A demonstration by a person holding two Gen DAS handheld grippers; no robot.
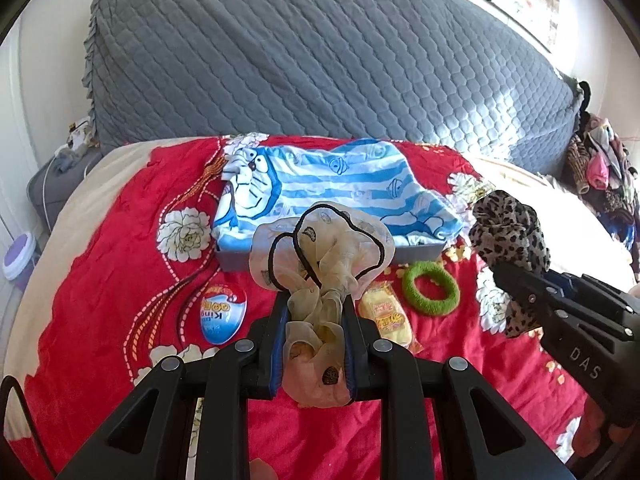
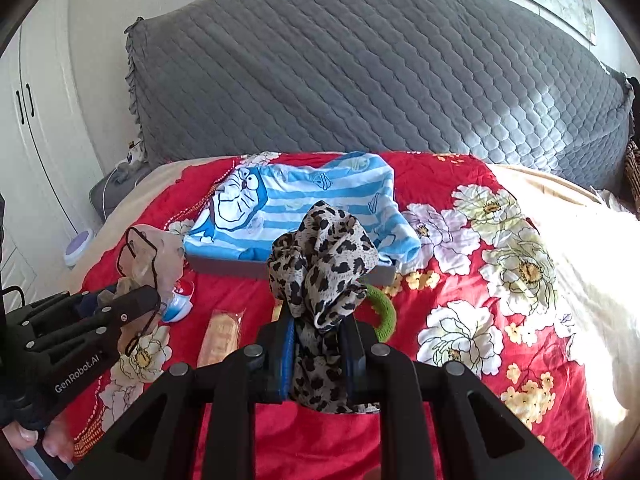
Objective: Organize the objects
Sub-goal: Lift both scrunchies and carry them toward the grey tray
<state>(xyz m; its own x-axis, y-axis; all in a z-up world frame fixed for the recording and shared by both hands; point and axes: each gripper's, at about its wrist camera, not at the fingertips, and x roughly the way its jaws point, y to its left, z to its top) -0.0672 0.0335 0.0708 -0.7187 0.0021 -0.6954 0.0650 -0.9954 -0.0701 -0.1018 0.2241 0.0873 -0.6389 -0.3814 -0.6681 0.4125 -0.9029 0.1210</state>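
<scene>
My left gripper is shut on a sheer cream scrunchie with black trim and holds it above the red bedspread; it also shows in the right wrist view. My right gripper is shut on a leopard-print scrunchie, which shows at the right in the left wrist view. A grey tray covered by a blue striped Doraemon cloth lies just beyond both grippers. A green ring scrunchie, a yellow snack packet and a blue egg-shaped toy lie on the bedspread in front of the tray.
A grey quilted headboard rises behind the bed. A pile of clothes sits at the far right. A grey stool with a cable and a purple-white round object are on the left beside the bed. White wardrobe doors stand at left.
</scene>
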